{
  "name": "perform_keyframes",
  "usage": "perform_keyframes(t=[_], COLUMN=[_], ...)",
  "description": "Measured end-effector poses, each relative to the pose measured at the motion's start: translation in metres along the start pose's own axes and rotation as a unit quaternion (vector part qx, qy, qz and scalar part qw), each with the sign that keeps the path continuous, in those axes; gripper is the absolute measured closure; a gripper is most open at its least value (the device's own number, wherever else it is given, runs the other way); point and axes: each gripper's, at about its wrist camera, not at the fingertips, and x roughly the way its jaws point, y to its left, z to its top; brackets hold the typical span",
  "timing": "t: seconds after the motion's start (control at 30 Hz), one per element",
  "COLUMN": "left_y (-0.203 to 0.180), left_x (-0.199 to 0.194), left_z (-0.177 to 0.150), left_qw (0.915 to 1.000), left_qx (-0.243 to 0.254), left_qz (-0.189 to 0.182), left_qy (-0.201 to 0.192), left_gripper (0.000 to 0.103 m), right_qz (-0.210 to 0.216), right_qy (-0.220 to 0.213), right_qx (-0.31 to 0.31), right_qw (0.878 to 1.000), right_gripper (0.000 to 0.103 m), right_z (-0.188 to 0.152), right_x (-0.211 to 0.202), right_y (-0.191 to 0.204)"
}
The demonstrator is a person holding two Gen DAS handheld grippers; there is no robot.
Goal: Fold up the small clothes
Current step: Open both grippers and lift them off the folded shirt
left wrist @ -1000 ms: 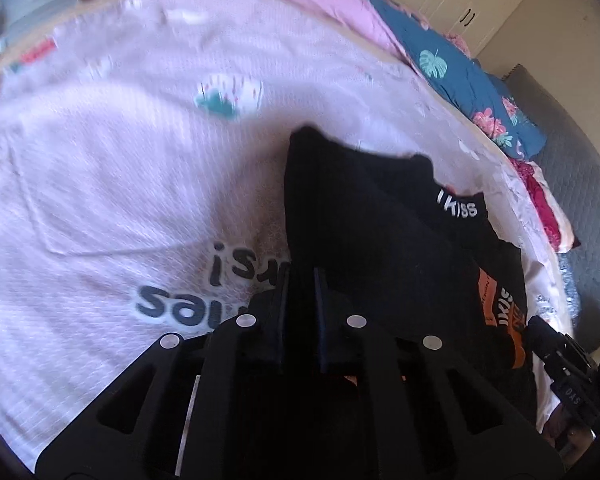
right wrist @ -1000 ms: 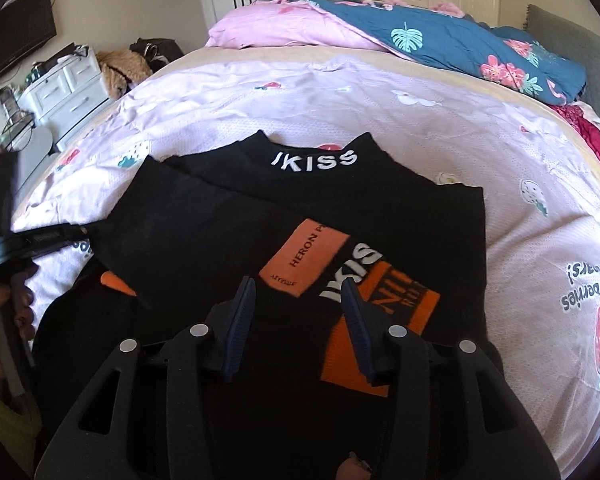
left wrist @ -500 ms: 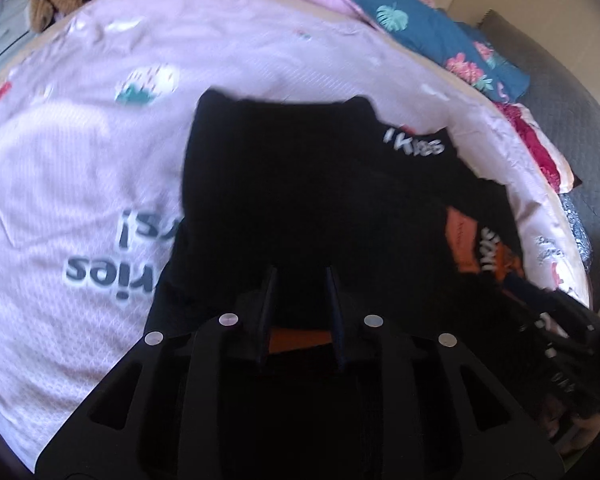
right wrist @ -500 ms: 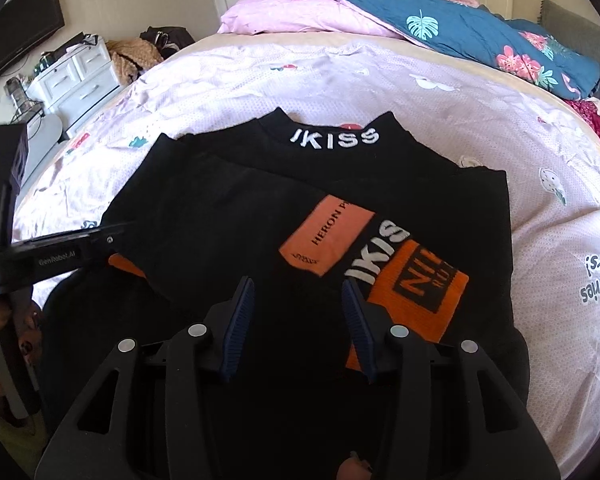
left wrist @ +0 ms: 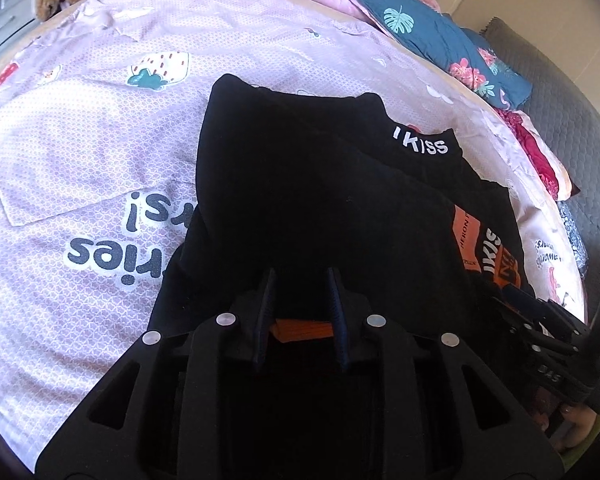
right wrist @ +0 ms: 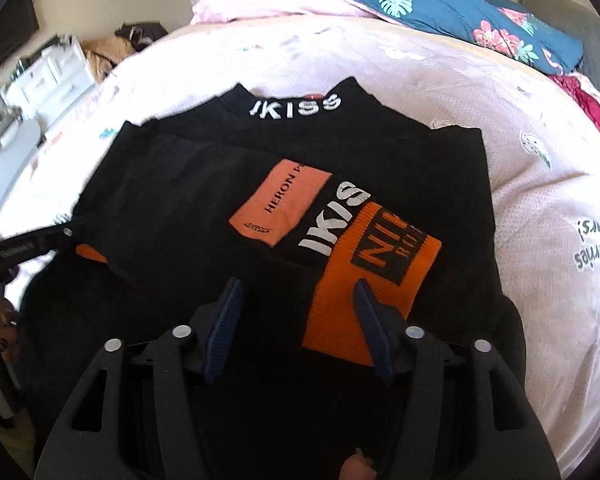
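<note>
The black top (right wrist: 204, 184) is lying folded near the bed's (right wrist: 440, 92) foot edge, collar toward the pillows. The left gripper (left wrist: 300, 280) is hovering over its folded sleeve, jaws just parted narrowly, gripping nothing. The right gripper (right wrist: 296, 292) is spreading wider above the orange cuff (right wrist: 364, 280), empty too.

Left tool (left wrist: 300, 280) slightly parted over black garment (left wrist: 320, 200) on bedspread (left wrist: 100, 152).
</note>
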Motion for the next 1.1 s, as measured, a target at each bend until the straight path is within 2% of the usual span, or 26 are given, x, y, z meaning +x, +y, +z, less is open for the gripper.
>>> perform_keyframes(t=[0.07,0.17,0.27,0.33,0.47,0.63,0.73,1.1], left_y=[-0.002,-0.005,-0.009,-0.011,-0.015,-0.022,-0.026,-0.036], left_x=[-0.001,-0.002,-0.004,-0.005,-0.011,-0.024,-0.032,-0.055], left_z=[0.000,-0.001,-0.002,-0.003,-0.004,-0.002,-0.001,-0.001], left_qw=[1.0000,1.0000,1.0000,0.9999,0.9998,0.9996,0.9994,0.9983], left_qx=[0.001,0.003,0.005,0.005,0.004,0.016,0.020,0.030], left_qz=[-0.001,-0.003,-0.005,-0.010,-0.020,-0.016,-0.010,-0.001], left_qy=[0.000,0.000,-0.001,-0.001,-0.005,-0.018,-0.028,-0.051], left_gripper=[0.081,0.077,0.070,0.062,0.049,0.020,0.009,0.009], right_qz=[0.007,0.007,0.017,0.016,0.016,0.015,0.013,0.011], right_qy=[-0.011,-0.023,-0.034,-0.041,-0.046,-0.051,-0.054,-0.073], right_qx=[0.015,0.028,0.038,0.041,0.044,0.050,0.052,0.047], right_qw=[1.000,0.999,0.999,0.998,0.998,0.997,0.997,0.996], right_gripper=[0.028,0.016,0.008,0.006,0.004,0.004,0.004,0.004], right_z=[-0.002,-0.004,-0.004,-0.004,-0.004,-0.007,-0.007,-0.006], right_x=[-0.009,-0.021,-0.031,-0.036,-0.041,-0.047,-0.050,-0.069], right_y=[-0.004,-0.007,-0.009,-0.010,-0.010,-0.012,-0.014,-0.009])
